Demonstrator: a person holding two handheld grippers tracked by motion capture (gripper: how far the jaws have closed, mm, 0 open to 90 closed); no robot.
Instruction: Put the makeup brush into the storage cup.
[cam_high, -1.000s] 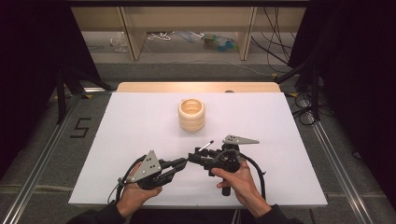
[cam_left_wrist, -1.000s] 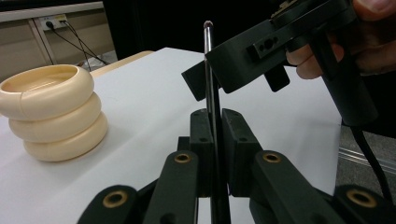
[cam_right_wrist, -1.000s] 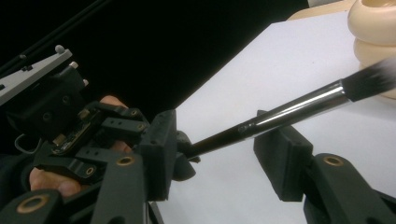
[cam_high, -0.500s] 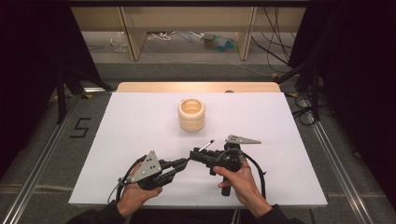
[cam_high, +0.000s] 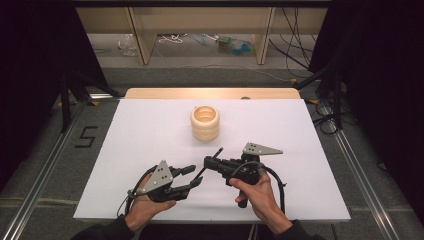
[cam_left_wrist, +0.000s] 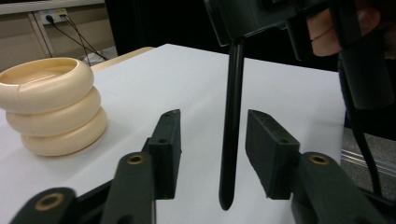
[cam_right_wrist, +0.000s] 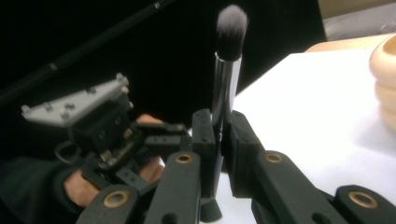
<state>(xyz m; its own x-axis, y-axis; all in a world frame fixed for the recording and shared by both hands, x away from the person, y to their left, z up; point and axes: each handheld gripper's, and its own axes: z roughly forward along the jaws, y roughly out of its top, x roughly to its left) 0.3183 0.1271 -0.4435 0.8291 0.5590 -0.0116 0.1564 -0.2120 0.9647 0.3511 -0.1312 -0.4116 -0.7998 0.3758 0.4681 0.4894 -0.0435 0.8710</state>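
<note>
My right tongs (cam_right_wrist: 218, 140) pinch the makeup brush (cam_right_wrist: 225, 88) near its metal ferrule (bristles up). My left tongs (cam_left_wrist: 212, 140) have just spread, freeing its handle tip, a hand-over, probably toward the ringed holder (cam_high: 205, 122) on the table (cam_high: 300, 165).

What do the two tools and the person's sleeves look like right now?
Both the left tool and the right tool are black, with flat rectangular pads on arms pinned by brass-coloured rivets. Each carries a grey three-cornered plate with small holes and trails a black cable. The sleeves are dark.
</note>
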